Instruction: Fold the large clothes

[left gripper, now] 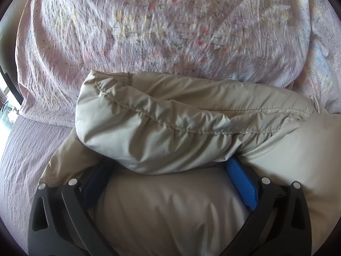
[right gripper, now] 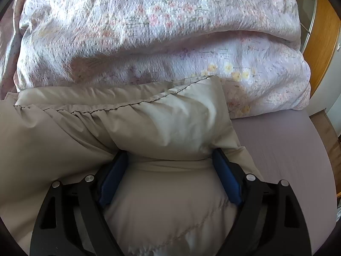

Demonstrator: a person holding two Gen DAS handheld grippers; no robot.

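A beige padded jacket (left gripper: 162, 128) lies on a bed, on a plain mauve sheet (left gripper: 27, 149), with its far edge up against a bulky flowered duvet (left gripper: 149, 32).

In the left wrist view, the left hand-held gripper (left gripper: 170, 166) has its two blue fingers (left gripper: 240, 181) spread wide, one on each side of a thick puffy fold of the jacket. The fingertips are buried under the rolled, seamed edge of the fabric, so the fingers straddle the padding; whether they press it firmly cannot be told.

In the right wrist view, the right hand-held gripper (right gripper: 170, 155) stands the same way: its blue fingers (right gripper: 228, 181) are well apart with a bulge of the jacket (right gripper: 149, 123) between them, and the tips disappear beneath a folded flap with a stitched seam. A corner of that flap points toward the duvet (right gripper: 149, 21). To the right the bare sheet (right gripper: 277, 149) shows, and beyond it a wooden door (right gripper: 324, 38) at the edge of the view.
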